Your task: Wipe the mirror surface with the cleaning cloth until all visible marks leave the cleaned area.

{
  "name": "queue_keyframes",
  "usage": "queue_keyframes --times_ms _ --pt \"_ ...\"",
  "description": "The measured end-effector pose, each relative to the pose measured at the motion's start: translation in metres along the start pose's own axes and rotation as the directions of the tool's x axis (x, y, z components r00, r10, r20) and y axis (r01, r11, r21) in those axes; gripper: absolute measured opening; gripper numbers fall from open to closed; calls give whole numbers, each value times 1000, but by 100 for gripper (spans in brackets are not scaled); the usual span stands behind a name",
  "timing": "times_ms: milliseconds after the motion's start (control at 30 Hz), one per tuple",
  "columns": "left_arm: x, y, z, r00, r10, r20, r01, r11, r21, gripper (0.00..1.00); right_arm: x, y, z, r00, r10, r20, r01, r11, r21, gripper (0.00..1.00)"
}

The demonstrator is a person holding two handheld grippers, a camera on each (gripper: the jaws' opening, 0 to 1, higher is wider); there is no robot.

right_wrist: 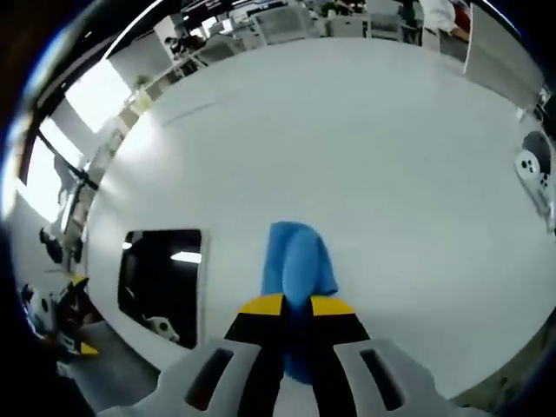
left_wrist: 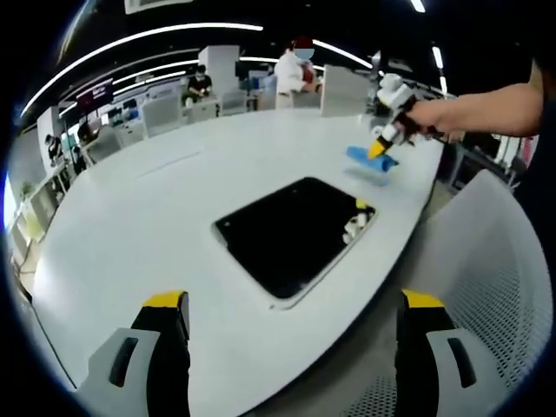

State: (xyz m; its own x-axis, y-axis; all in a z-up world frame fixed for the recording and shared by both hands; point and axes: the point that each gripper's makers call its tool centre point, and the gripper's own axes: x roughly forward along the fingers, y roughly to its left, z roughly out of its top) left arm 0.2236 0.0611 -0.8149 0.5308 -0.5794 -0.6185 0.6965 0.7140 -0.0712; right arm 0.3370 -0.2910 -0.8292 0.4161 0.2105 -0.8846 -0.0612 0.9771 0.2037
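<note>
My left tool (left_wrist: 294, 323) hangs over the near edge of the white worktop (left_wrist: 156, 217), its two yellow-tipped jaws spread wide apart with nothing between them. Ahead of it the mirror (left_wrist: 291, 233) lies flat on the worktop, a dark rounded rectangle in a pale frame, one corner close to the worktop's edge. Its glass reflects a few pale shapes near the right corner; I cannot tell whether those are marks or reflections.

Beyond the mirror, in the left gripper view, my right tool (left_wrist: 380, 148) comes in from the right, held in a hand (left_wrist: 439, 115), its tip down on the blue cleaning cloth (left_wrist: 372, 162). The cloth sits on the bare worktop just past the mirror's far right corner, apart from the glass.

In the right gripper view the right tool (right_wrist: 296, 305) has its jaws drawn close together, pinching the near end of the cloth (right_wrist: 298, 258), which stretches away from the tips in a bunched strip over the white surface. The mirror (right_wrist: 162, 276) lies to the left of the cloth, with a strip of worktop between them.

A white perforated chair (left_wrist: 486, 261) stands by the worktop's edge at the right. People (left_wrist: 291, 71) stand and sit among desks far behind.
</note>
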Motion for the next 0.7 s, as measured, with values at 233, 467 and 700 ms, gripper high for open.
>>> queue_keyframes --times_ms 233,467,700 --pt "-1 4 2 1000 17 10 -17 1000 -5 100 3 0 14 1000 5 -4 -5 999 41 3" --pt "-1 7 3 999 34 10 -33 999 -5 100 8 7 18 1000 25 -15 -24 997 80 3" --pt "0 6 2 1000 28 6 -28 1000 -9 100 22 24 13 998 40 -55 -36 997 66 3"
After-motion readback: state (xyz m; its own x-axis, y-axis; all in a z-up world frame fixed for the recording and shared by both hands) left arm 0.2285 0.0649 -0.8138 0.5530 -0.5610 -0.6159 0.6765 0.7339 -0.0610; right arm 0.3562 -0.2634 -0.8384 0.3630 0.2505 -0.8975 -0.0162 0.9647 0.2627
